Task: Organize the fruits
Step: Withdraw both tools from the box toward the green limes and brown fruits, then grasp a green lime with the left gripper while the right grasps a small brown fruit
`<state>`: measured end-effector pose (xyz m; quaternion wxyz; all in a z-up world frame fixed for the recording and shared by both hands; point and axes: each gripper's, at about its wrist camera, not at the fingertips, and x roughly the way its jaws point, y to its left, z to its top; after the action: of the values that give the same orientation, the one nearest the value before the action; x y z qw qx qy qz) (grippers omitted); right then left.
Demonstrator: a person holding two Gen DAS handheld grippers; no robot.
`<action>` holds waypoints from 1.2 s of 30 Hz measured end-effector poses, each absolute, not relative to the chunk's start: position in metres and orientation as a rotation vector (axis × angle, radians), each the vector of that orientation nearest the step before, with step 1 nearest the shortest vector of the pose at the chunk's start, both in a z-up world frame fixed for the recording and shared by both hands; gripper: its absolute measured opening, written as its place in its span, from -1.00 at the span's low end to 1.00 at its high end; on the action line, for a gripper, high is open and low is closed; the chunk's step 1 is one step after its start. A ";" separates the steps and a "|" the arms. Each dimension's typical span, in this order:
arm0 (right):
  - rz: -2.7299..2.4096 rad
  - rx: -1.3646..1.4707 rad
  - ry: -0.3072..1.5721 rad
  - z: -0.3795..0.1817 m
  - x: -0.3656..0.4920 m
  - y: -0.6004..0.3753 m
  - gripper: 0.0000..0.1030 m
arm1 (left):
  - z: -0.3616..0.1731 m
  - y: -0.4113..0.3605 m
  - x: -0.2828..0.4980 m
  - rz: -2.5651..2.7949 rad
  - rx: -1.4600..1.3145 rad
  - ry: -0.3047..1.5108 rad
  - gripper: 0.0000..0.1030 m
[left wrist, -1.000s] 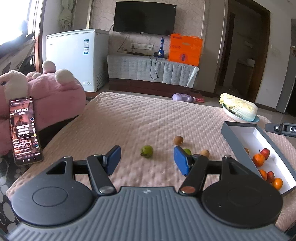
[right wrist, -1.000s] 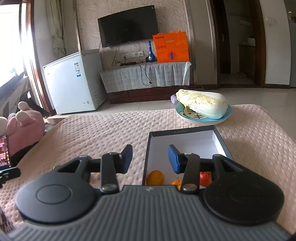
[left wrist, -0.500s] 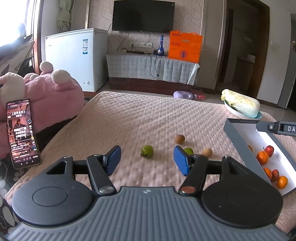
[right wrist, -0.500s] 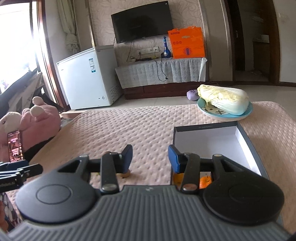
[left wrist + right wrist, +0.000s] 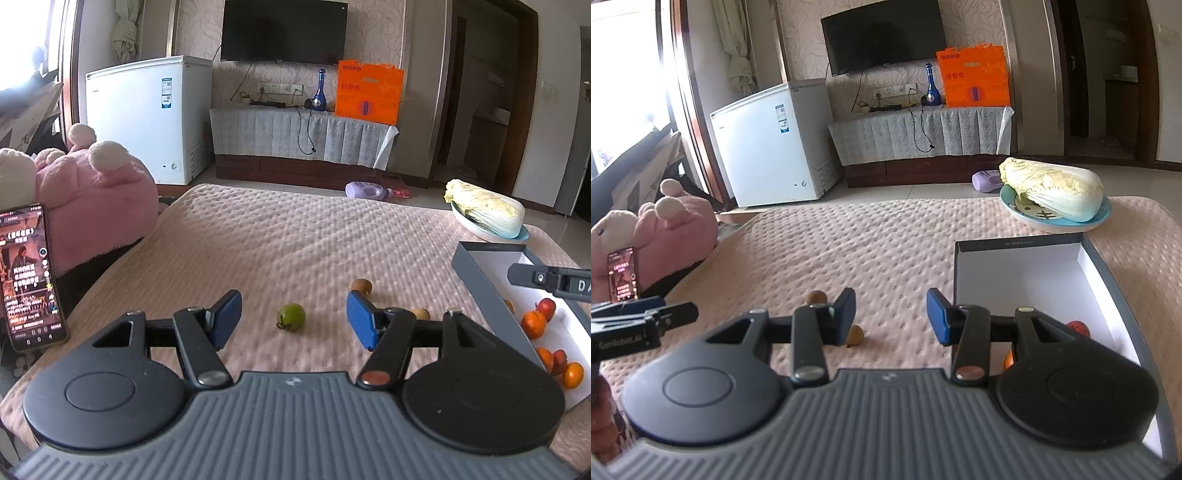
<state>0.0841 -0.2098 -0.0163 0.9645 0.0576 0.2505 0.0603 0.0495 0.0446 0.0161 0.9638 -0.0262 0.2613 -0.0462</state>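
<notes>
While the left gripper [image 5: 293,320] hung open and empty, a green fruit [image 5: 291,317] sat on the tablecloth [image 5: 295,240] between its fingers. Right gripper [image 5: 891,315] was also open, empty, beside the box [image 5: 1108,273].

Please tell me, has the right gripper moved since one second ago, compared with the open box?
Yes. The right gripper has shifted left: the box, earlier straight ahead between its fingers, now lies off to the right, and its open jaws now face bare pink cover.
</notes>
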 end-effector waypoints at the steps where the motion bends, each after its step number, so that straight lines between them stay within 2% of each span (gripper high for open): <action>1: 0.123 0.116 0.511 -0.017 0.085 -0.209 -0.13 | 0.016 0.045 0.052 -0.093 -0.052 0.530 0.33; 18: 0.175 0.090 0.513 -0.020 0.100 -0.182 -0.13 | 0.014 0.054 0.074 -0.105 -0.080 0.525 0.33; 36: 0.223 0.055 0.552 -0.029 0.109 -0.160 -0.13 | -0.010 0.054 0.103 -0.078 -0.041 0.591 0.37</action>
<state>0.1086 -0.1601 -0.0294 0.9556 0.0270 0.2720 0.1100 0.1027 0.0538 -0.0103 0.9557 -0.0200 0.2911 -0.0384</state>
